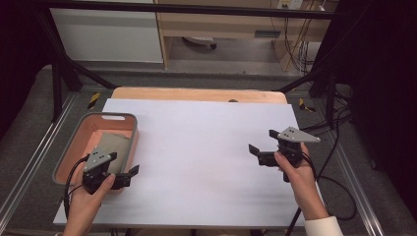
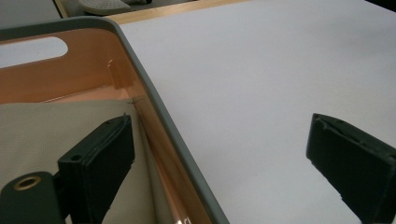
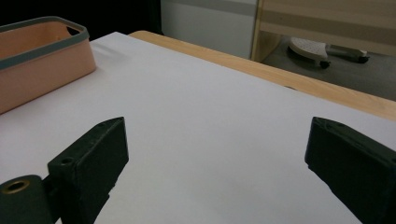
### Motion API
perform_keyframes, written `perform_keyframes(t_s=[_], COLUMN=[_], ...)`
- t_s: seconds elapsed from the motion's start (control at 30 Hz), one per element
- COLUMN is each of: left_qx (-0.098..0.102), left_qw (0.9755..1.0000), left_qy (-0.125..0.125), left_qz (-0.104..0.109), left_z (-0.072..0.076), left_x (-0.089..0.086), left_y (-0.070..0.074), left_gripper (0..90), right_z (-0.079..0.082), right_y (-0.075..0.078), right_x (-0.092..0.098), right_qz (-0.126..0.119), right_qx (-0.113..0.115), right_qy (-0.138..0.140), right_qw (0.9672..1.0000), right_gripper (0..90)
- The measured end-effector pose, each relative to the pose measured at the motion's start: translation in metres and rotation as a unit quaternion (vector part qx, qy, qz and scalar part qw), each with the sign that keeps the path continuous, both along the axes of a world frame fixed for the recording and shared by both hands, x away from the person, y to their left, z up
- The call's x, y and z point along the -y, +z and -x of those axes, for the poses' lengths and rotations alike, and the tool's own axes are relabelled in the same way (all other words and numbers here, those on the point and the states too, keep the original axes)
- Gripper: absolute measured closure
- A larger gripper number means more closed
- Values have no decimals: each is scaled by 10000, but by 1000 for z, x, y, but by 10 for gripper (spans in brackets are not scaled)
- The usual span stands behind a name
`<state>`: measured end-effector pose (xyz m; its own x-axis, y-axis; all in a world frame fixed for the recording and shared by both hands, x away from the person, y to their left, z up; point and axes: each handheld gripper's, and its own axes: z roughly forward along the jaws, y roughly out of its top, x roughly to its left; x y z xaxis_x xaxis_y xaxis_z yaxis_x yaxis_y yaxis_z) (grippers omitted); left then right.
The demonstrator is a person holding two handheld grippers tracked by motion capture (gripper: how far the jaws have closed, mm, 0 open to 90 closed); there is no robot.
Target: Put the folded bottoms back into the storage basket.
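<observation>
Two grippers hover over a white table (image 1: 206, 162), both with jaws spread wide and holding nothing. The left gripper (image 1: 123, 169) sits at the near right corner of a peach-coloured bin with a grey rim (image 1: 93, 116), and in the left gripper view one of its jaws is over the bin while the other hangs outside above the table, so the bin wall runs between them. Inside lies a folded beige cloth (image 1: 114, 145), flat on the bottom and reaching up to the right wall. It looks soft, light and limp, likely to sag and unfold when lifted; a pinch on the edge or fold nearest the wall seems the surest hold. The right gripper (image 1: 261, 145) waits well apart, on the right of the table. How many layers the cloth has, and its near edge beneath the left gripper, cannot be made out.
</observation>
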<state>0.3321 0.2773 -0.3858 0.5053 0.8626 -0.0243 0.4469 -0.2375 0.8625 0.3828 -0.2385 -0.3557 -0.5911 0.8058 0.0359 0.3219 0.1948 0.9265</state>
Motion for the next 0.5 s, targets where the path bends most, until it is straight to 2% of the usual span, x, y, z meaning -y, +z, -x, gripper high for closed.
perform_keyframes(t_s=[0.2,0.5], left_qx=[-5,-44], left_qw=[10000,10000], left_qy=[-17,-35], left_qz=[-16,-43], left_z=[0,5], left_x=[2,0], left_y=[0,-2], left_gripper=[80,78], right_z=[10,21], right_y=[-17,-41], right_x=[16,29], right_qz=[-192,-249], right_qx=[-65,-240], right_qy=[-113,-350], right_qw=[9997,9988], right_gripper=[59,60])
